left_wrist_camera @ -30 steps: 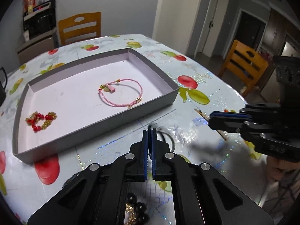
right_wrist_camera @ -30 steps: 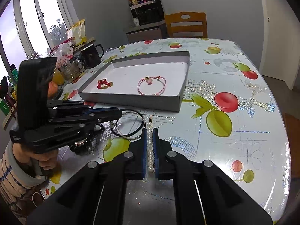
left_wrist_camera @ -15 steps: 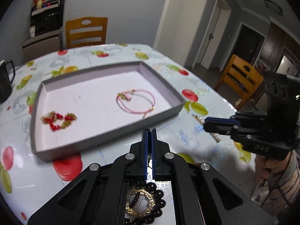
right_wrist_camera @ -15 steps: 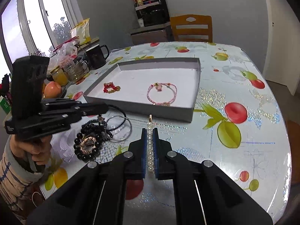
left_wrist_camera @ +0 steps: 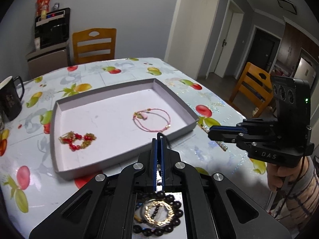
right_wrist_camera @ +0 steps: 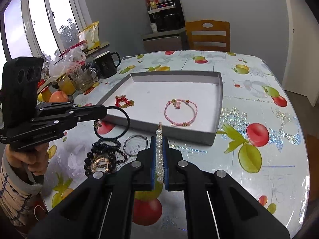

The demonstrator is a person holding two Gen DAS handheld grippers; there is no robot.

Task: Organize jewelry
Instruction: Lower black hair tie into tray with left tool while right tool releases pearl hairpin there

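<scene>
A shallow grey tray [left_wrist_camera: 175, 134] [right_wrist_camera: 215, 135] lies on the table and holds a pink cord bracelet [left_wrist_camera: 152, 119] [right_wrist_camera: 181, 112] and a red-and-gold bracelet [left_wrist_camera: 77, 139] [right_wrist_camera: 124, 102]. My left gripper [left_wrist_camera: 159, 139] [right_wrist_camera: 103, 111] is shut on a black hair tie [right_wrist_camera: 115, 123], which hangs in a loop above the table near the tray's front wall. My right gripper [right_wrist_camera: 159, 139] [left_wrist_camera: 211, 132] is shut on a pearl hair clip [right_wrist_camera: 159, 153], held above the table in front of the tray. Black bead bracelets with a gold ring [right_wrist_camera: 101, 159] [left_wrist_camera: 157, 215] and a thin wire bangle [right_wrist_camera: 135, 144] lie on the table.
A black mug [right_wrist_camera: 106, 64] [left_wrist_camera: 10, 97], glass cups and jars [right_wrist_camera: 79, 78] and fruit [right_wrist_camera: 58, 96] stand at the table's left side. Wooden chairs [left_wrist_camera: 93, 45] [left_wrist_camera: 253, 88] stand beyond the far and right edges.
Both grippers have risen and pulled back from the table. My left gripper has lifted the black hair tie off the table. The right gripper still holds the pearl clip.
</scene>
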